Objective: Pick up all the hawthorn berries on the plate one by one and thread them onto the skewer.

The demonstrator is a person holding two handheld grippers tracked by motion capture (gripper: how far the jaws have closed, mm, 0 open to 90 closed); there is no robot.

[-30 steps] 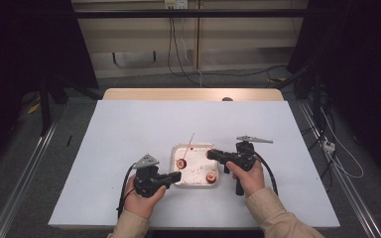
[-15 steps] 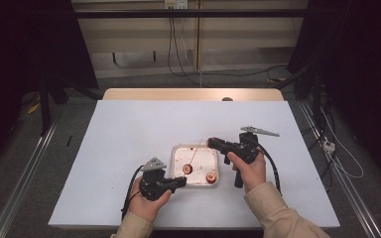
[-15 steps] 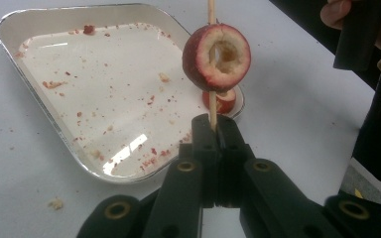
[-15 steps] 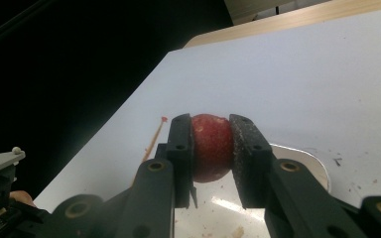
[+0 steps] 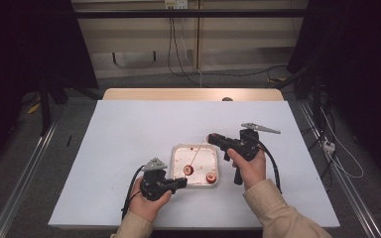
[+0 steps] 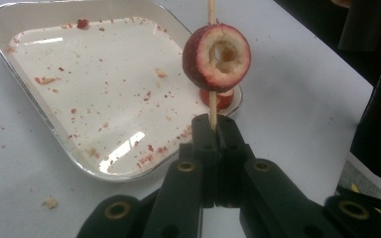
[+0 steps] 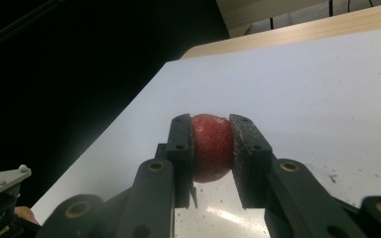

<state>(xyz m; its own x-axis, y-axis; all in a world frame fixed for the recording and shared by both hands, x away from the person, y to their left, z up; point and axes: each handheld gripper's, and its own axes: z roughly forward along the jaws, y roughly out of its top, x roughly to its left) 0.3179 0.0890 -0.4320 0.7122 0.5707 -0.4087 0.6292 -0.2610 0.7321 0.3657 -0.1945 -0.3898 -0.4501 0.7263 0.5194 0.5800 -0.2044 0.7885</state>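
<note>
Above table, hand-held gripper (image 7: 211, 148) clamping fruit (image 7: 209, 147)

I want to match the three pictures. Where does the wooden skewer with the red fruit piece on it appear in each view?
High view: the skewer stands over the tray, at the centre, in front of the left tool.
Left gripper view: it rises from the shut jaws, top centre.
Right gripper view: I cannot find it here.
Shared landmark: the white table.
</note>
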